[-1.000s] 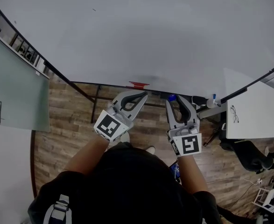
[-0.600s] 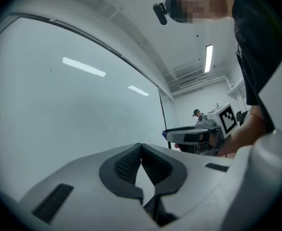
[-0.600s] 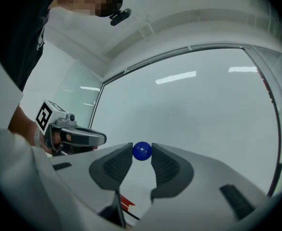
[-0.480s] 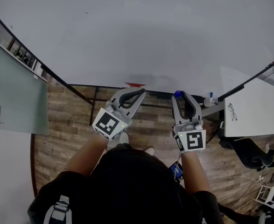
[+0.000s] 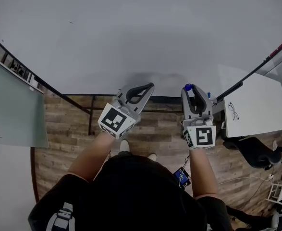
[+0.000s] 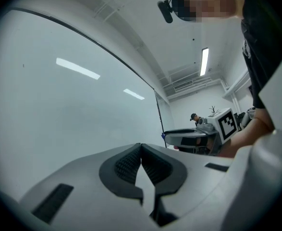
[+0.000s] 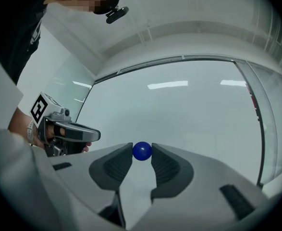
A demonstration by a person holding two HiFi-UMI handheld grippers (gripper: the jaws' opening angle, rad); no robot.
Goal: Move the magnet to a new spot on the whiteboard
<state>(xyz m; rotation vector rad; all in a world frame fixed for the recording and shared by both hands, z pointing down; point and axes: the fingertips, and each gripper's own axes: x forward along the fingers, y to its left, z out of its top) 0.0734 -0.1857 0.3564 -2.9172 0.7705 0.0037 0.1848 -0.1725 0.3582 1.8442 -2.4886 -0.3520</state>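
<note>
Right tool (image 7: 141, 155) pinches a small blue ball, the magnet (image 7: 141, 150), between the very tips of its jaws. The pads press on it from both sides, and the jaws stand only as far apart as the ball is wide. In the right gripper view the magnet sits at the centre of the frame with the whiteboard (image 7: 189, 114) filling the space behind it. Whether the ball touches the board's face cannot be told from that view. In the head view the magnet shows at the tool's tip, right of centre, against the lower edge of the board.

Left tool (image 6: 141, 148) has its jaws pressed together with nothing between them. It points toward the same lower edge, left of the right tool and apart from it.

As a judgement, the magnet is in the grip and the pick-up looks done. Setting it on a fresh patch of the board and letting go of it are left to do.
</note>
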